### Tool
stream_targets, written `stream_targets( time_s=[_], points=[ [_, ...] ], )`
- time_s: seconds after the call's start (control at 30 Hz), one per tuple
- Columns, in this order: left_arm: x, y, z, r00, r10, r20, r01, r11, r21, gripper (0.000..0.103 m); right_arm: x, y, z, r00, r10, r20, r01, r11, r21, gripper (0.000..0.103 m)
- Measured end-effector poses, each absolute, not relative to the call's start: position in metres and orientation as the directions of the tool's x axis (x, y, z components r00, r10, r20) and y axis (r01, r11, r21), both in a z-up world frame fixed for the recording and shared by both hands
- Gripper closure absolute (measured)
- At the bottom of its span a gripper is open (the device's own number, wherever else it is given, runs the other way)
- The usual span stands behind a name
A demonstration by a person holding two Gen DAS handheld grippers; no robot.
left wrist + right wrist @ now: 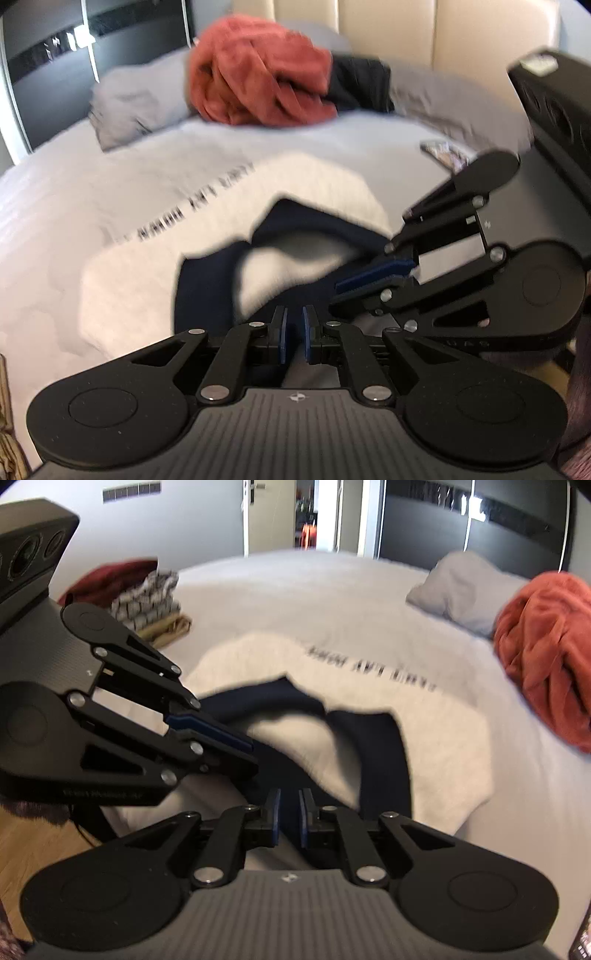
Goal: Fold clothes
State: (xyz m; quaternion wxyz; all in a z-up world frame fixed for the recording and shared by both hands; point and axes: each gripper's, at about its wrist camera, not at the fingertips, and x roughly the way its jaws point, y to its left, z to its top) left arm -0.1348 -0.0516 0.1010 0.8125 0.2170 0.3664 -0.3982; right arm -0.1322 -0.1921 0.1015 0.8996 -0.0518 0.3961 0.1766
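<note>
While both pinch the white-and-navy garment (229,266) at the bed's (55,206) near edge: left gripper (294,334), right gripper (289,818), jaws nearly closed.

Right gripper (289,819) nearly closed over dark navy garment (376,746) on white sweatshirt (424,731). Left gripper (247,751) pinched navy fabric. Rust blanket (546,653) heaped on bed (295,590).

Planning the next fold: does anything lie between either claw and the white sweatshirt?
Nothing visible. The left claw and right claw are both at the navy neckline of the white sweatshirt; the red bundle and folded stack lie apart from it.
</note>
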Motion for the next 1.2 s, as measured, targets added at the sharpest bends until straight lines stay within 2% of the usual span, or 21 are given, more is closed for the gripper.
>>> stream_targets(
  time_s=[0.3,0.5,0.57,0.67,0.87,0.93,0.97,1.0,1.13,1.2],
  points=[
    [-0.145,-0.061,0.070,0.431,-0.425,-0.796,0.830,0.534,0.164,0.097,-0.114,-0.192,0.075,0.564,0.264,-0.782,-0.356,0.933,0.058,0.091],
    [-0.147,-0.052,0.081,0.438,-0.464,-0.770,0.816,0.565,0.124,0.096,-0.123,-0.197,0.083,0.572,0.278,-0.772,-0.336,0.938,0.088,0.090],
    [-0.150,-0.047,0.088,0.443,-0.479,-0.758,0.812,0.572,0.114,0.092,-0.126,-0.202,0.088,0.574,0.292,-0.765,-0.323,0.939,0.115,0.089],
    [-0.151,-0.041,0.097,0.444,-0.479,-0.757,0.796,0.600,0.087,0.079,-0.131,-0.206,0.097,0.585,0.291,-0.757,-0.309,0.943,0.124,0.075],
    [-0.156,-0.037,0.113,0.463,-0.438,-0.771,0.763,0.639,0.096,0.078,-0.135,-0.212,0.113,0.616,0.280,-0.736,-0.272,0.953,0.134,0.067],
    [-0.158,-0.036,0.118,0.471,-0.428,-0.772,0.755,0.648,0.102,0.070,-0.137,-0.216,0.118,0.633,0.275,-0.724,-0.261,0.956,0.135,0.060],
    [-0.159,-0.035,0.121,0.476,-0.425,-0.770,0.751,0.652,0.104,0.060,-0.138,-0.218,0.120,0.644,0.273,-0.715,-0.256,0.957,0.136,0.054],
    [-0.160,-0.034,0.124,0.480,-0.425,-0.768,0.746,0.658,0.101,0.057,-0.138,-0.221,0.122,0.653,0.270,-0.707,-0.246,0.959,0.139,0.049],
    [-0.160,-0.027,0.136,0.534,-0.400,-0.745,0.690,0.715,0.110,0.053,-0.140,-0.237,0.129,0.686,0.248,-0.684,-0.161,0.969,0.189,0.045],
    [-0.158,-0.021,0.143,0.553,-0.418,-0.721,0.669,0.738,0.085,0.052,-0.140,-0.245,0.132,0.707,0.233,-0.667,-0.112,0.969,0.219,0.039]
  ],
)
